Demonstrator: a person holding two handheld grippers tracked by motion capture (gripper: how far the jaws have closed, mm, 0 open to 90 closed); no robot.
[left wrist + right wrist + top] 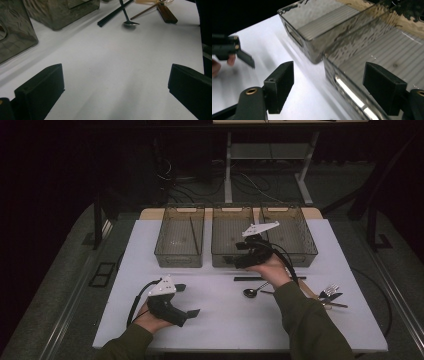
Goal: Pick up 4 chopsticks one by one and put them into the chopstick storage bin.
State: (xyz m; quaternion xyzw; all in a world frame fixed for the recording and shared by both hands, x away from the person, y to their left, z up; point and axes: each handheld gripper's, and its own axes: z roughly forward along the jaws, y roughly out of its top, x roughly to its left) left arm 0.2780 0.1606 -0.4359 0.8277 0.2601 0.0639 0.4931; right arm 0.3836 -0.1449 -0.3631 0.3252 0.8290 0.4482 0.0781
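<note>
Three smoky translucent plastic bins stand in a row at the far edge of the white tabletop (225, 315), and the sorting of cutlery into them looks barely begun. The left bin (180, 255) already holds one long dark stick leaning along its right wall (193, 234); from the high view the middle bin (226, 257) and the right bin (300, 251) appear to carry nothing, though their ribbed floors are dim.

The right claw (240, 254) hangs over the front wall of the middle bin, its jaws set wide with nothing between them; in the right gripper view the two black pads (279, 85) frame the bin's rim and bare floor. That reads as a drop just made or an empty hand on its way back for more, and the pictures do not settle which.

The left claw (186, 300) rests low over the bare tabletop near the person's side, jaws likewise spread wide and empty, as the left gripper view confirms.

Most of the work is left. To the right of the person's arm lie the unsorted pieces: a pair of black chopsticks (262, 278) lying flat across the tabletop, a dark metal spoon (251, 291) just in front of them, and, farther right, a silver fork (329, 291) in a small heap with a wood-handled piece (336, 304) whose kind is too small to tell.
</note>
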